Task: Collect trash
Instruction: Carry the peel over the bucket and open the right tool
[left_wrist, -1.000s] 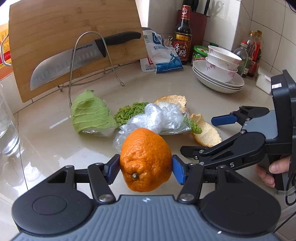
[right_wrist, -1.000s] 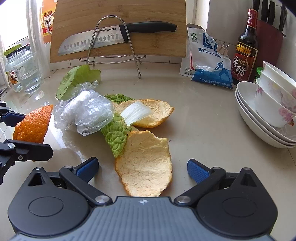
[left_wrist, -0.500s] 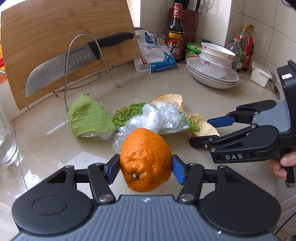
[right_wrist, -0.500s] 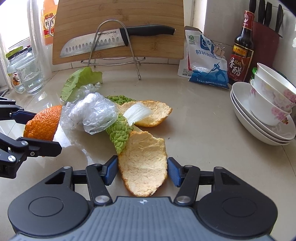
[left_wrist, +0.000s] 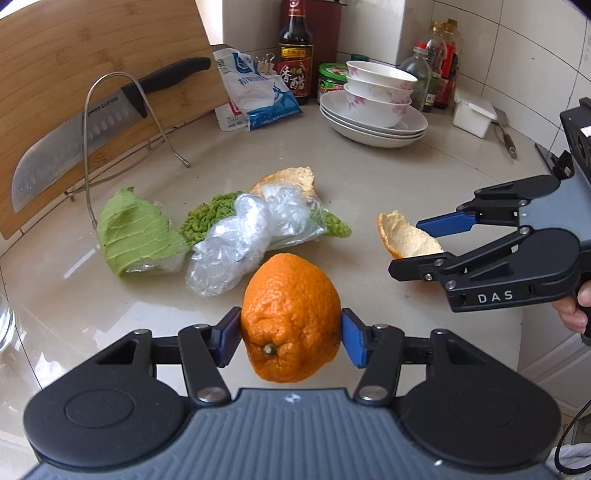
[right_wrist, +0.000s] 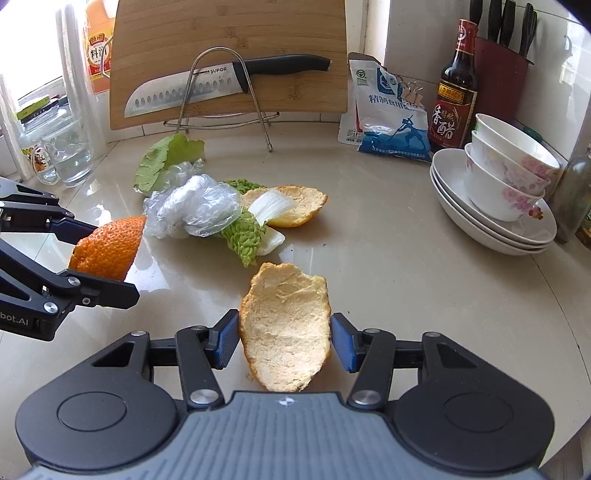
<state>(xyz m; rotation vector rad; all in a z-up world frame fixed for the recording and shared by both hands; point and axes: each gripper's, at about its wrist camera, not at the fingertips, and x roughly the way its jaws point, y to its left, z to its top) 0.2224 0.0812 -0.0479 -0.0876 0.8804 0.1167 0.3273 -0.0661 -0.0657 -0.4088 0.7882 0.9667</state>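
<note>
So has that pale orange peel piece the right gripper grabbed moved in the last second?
Yes. The orange peel piece has been pulled back, away from the bitter melon scrap it lay against; a gap of bare counter now separates them.

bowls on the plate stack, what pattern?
White with pink floral print on the bowls; clearest in the right wrist view.

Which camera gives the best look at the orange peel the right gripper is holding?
The right wrist view: the peel sits centred between the right gripper jaws, pale inside facing up, whole outline visible. The left wrist view shows it from the side, small, partly hidden behind that gripper.
</note>
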